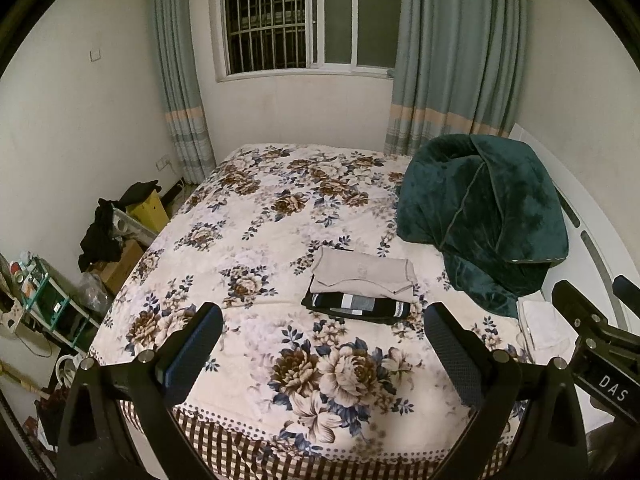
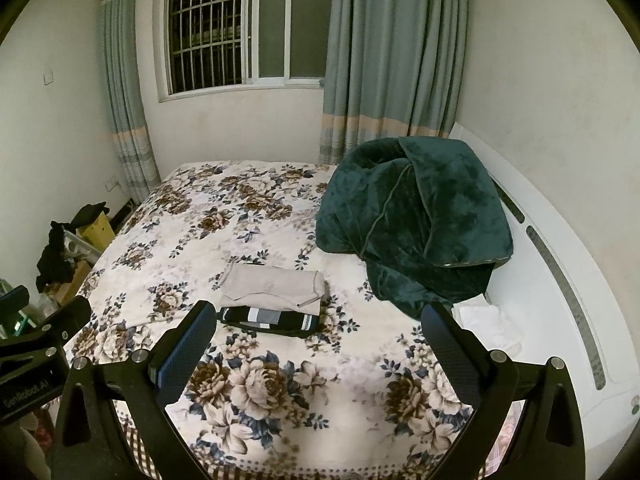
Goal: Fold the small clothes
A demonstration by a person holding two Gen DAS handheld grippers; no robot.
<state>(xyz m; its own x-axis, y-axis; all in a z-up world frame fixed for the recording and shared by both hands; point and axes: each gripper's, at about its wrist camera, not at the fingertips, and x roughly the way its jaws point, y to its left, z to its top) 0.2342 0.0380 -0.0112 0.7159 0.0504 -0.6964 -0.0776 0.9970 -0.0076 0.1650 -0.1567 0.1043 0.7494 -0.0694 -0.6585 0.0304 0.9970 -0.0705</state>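
A folded beige garment (image 1: 362, 274) lies on top of a folded black garment with grey and white stripes (image 1: 358, 307), stacked mid-bed on the floral bedspread (image 1: 248, 216). The stack also shows in the right wrist view, beige (image 2: 274, 286) over black striped (image 2: 270, 320). My left gripper (image 1: 322, 346) is open and empty, held above the bed's near end, short of the stack. My right gripper (image 2: 320, 344) is open and empty, also short of the stack. The right gripper's body shows at the right edge of the left wrist view (image 1: 592, 328).
A crumpled dark green blanket (image 1: 484, 216) sits at the right by the white headboard (image 1: 600, 240). A white folded cloth (image 1: 542, 326) lies near it. Boxes, dark clothes and a shelf (image 1: 52, 300) crowd the floor at the left. The window and curtains are behind the bed.
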